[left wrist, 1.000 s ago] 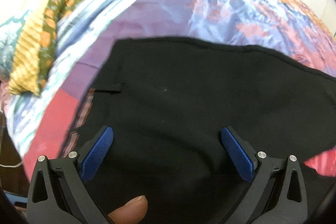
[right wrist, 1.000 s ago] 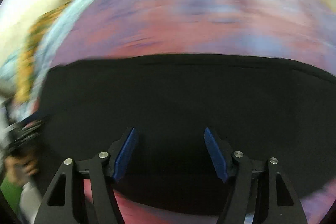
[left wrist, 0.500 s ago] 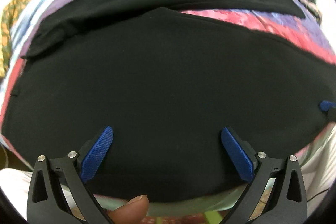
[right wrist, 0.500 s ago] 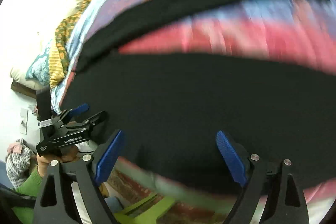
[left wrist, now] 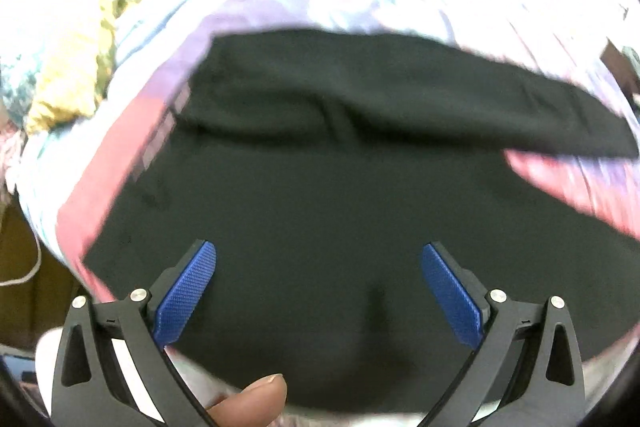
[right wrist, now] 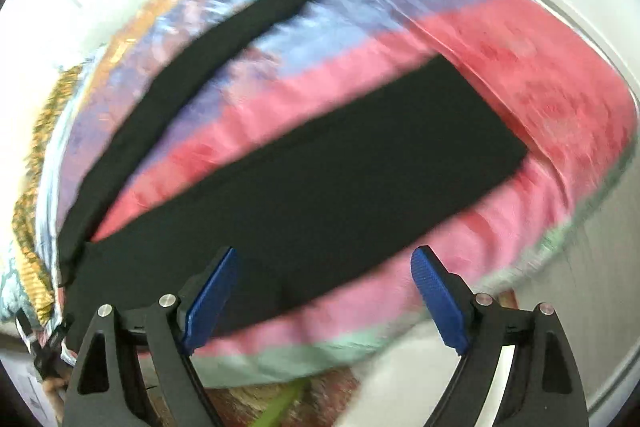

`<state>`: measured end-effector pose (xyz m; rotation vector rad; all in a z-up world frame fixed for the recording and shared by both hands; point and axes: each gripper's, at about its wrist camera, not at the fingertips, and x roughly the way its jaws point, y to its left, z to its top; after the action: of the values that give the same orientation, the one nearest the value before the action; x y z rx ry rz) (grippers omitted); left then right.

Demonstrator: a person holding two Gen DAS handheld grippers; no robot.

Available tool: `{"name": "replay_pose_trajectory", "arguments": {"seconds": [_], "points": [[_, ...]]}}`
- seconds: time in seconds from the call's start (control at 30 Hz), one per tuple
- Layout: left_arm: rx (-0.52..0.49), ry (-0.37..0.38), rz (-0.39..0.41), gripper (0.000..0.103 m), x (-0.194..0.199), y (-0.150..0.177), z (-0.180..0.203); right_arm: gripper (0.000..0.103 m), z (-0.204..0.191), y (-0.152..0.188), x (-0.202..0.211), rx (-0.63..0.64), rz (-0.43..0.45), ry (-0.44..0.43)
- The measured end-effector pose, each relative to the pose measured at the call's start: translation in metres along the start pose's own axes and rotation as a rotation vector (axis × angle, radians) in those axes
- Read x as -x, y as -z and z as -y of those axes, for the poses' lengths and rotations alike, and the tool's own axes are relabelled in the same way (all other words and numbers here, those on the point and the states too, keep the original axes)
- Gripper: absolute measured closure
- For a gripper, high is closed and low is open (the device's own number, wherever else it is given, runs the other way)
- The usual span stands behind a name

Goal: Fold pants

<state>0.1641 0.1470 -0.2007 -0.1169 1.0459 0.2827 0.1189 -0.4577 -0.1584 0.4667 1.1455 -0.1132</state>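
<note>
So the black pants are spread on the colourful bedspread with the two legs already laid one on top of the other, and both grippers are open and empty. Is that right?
Not quite. The legs of the pants are not stacked: the right wrist view shows them splayed apart, with a wedge of bedspread between them. The rest holds: the left gripper and right gripper are open and empty.

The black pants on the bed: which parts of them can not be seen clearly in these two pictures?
- Left wrist view: pants near edge hidden behind left gripper and a fingertip; seams smeared by motion blur.
- Right wrist view: waist end cut off at lower left behind right gripper; fabric detail blurred.
</note>
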Motion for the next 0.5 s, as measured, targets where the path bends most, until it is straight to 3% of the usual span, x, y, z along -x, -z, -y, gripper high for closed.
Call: {"name": "replay_pose_trajectory", "arguments": {"seconds": [0.13, 0.23, 0.3, 0.37, 0.4, 0.5], "points": [[0.066, -0.048, 0.092, 0.000, -0.018, -0.029, -0.016, 0.015, -0.127, -0.011, -0.041, 0.157, -0.039, -0.165], [0.121, -0.114, 0.067, 0.000, -0.050, -0.027, -0.036, 0.015, -0.237, -0.008, -0.084, 0.336, -0.094, -0.265], [0.157, -0.144, 0.009, 0.000, -0.081, -0.018, -0.051, 0.015, -0.306, 0.003, -0.106, 0.465, -0.116, -0.312], [0.218, -0.076, -0.013, 0.000, -0.097, -0.004, -0.067, 0.015, -0.376, 0.016, -0.136, 0.601, -0.149, -0.363], [0.246, -0.042, 0.019, 0.000, -0.098, 0.002, -0.073, 0.015, -0.410, 0.024, -0.152, 0.664, -0.170, -0.400], [0.231, -0.062, 0.057, 0.000, -0.096, 0.006, -0.069, 0.015, -0.469, 0.051, -0.191, 0.798, -0.241, -0.452]]}}
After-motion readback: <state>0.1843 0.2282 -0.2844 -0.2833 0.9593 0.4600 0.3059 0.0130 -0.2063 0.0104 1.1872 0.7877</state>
